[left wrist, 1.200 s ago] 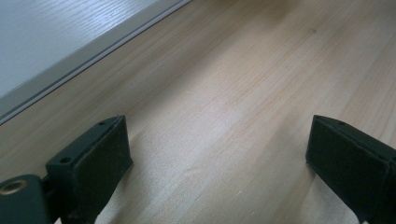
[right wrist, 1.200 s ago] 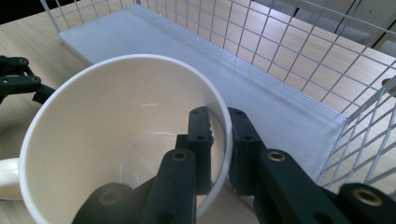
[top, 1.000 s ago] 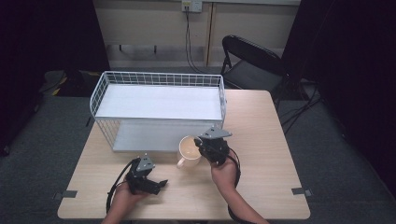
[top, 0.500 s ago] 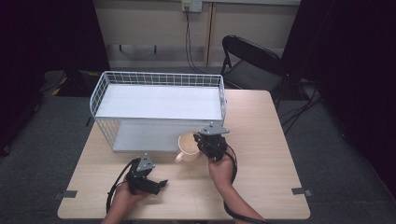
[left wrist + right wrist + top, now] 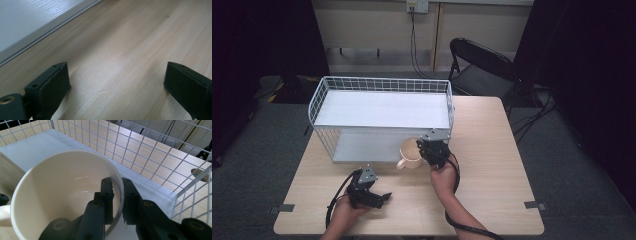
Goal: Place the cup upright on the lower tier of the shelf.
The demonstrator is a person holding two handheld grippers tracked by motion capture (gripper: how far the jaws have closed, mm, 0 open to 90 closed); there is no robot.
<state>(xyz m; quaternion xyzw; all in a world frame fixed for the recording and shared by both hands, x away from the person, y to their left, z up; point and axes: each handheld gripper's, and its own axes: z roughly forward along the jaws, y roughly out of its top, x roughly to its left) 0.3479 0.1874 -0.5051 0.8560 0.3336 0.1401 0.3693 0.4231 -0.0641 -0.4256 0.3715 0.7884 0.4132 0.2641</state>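
A cream mug (image 5: pixel 410 153) stands at the front of the white wire rack (image 5: pixel 382 117), at the mouth of its lower shelf. My right gripper (image 5: pixel 428 150) is shut on the mug's rim (image 5: pixel 119 195), one jaw inside the cup and one outside. The mug's handle (image 5: pixel 4 216) points to the left in the right gripper view. My left gripper (image 5: pixel 382 197) rests low over the wooden table (image 5: pixel 492 165) near its front edge, open, with bare wood between its pads (image 5: pixel 53 83).
The rack's lower shelf board (image 5: pixel 30 22) lies just beyond the left gripper. A black folding chair (image 5: pixel 482 65) stands behind the table. Tape marks (image 5: pixel 532 204) sit near the table's front corners.
The right gripper has carried the mug a little to the left and toward the rack's lower shelf. The left gripper has stayed in place.
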